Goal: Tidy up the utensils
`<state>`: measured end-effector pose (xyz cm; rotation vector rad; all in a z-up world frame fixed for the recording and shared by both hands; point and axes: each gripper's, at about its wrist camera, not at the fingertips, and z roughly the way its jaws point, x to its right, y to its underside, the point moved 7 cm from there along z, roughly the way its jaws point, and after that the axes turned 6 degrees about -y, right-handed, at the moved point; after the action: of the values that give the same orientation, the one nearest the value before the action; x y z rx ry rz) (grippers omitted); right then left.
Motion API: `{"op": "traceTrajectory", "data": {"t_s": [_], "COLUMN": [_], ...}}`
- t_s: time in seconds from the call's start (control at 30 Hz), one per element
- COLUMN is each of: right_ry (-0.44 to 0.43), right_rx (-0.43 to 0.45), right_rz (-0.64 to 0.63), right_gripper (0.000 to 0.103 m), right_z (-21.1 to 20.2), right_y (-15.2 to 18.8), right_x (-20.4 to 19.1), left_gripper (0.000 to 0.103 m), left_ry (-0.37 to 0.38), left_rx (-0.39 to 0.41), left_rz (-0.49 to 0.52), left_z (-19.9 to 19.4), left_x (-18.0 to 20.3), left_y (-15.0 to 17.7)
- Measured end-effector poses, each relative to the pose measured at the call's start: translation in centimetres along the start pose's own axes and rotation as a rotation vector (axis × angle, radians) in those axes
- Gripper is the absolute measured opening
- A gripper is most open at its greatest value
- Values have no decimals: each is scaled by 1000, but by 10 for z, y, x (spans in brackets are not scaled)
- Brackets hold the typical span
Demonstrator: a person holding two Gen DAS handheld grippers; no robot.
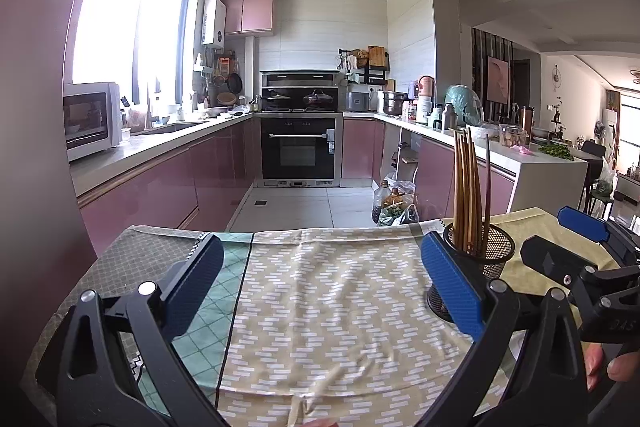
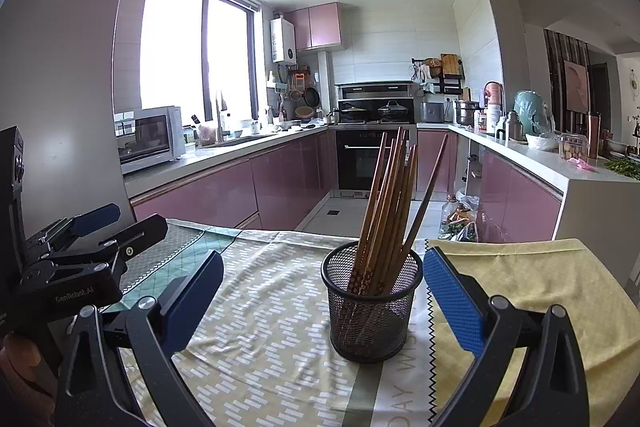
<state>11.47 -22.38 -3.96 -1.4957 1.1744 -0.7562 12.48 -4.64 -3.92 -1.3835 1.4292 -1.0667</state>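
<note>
A black mesh holder (image 2: 374, 311) stands upright on the patterned tablecloth (image 2: 256, 307) and holds several brown wooden chopsticks (image 2: 390, 203), leaning slightly. My right gripper (image 2: 322, 291) is open and empty, its blue pads on either side of the holder, a little short of it. In the left wrist view the holder (image 1: 486, 259) and chopsticks (image 1: 466, 183) sit just behind the right pad. My left gripper (image 1: 322, 283) is open and empty over bare cloth. Each gripper shows in the other's view: the right gripper (image 1: 568, 243) and the left gripper (image 2: 120, 223).
The table's far edge (image 1: 320, 229) drops to the kitchen floor. A yellow cloth (image 2: 540, 291) covers the table's right side. Pink cabinets, an oven (image 1: 298, 151), a microwave (image 1: 90, 119) and cluttered counters stand well beyond. Bottles and bags (image 1: 394, 205) sit on the floor.
</note>
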Motion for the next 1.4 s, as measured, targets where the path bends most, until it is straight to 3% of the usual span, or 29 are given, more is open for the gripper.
{"op": "traceTrajectory", "data": {"t_s": [1.4], "right_ry": [-8], "right_rx": [1], "right_rz": [4], "right_gripper": [97], "right_z": [-3], "right_y": [-2], "right_x": [-1], "left_gripper": [97], "left_ry": [-14], "left_rx": [2], "left_rz": [-1], "left_z": [-3], "left_x": [-7], "left_y": [4]}}
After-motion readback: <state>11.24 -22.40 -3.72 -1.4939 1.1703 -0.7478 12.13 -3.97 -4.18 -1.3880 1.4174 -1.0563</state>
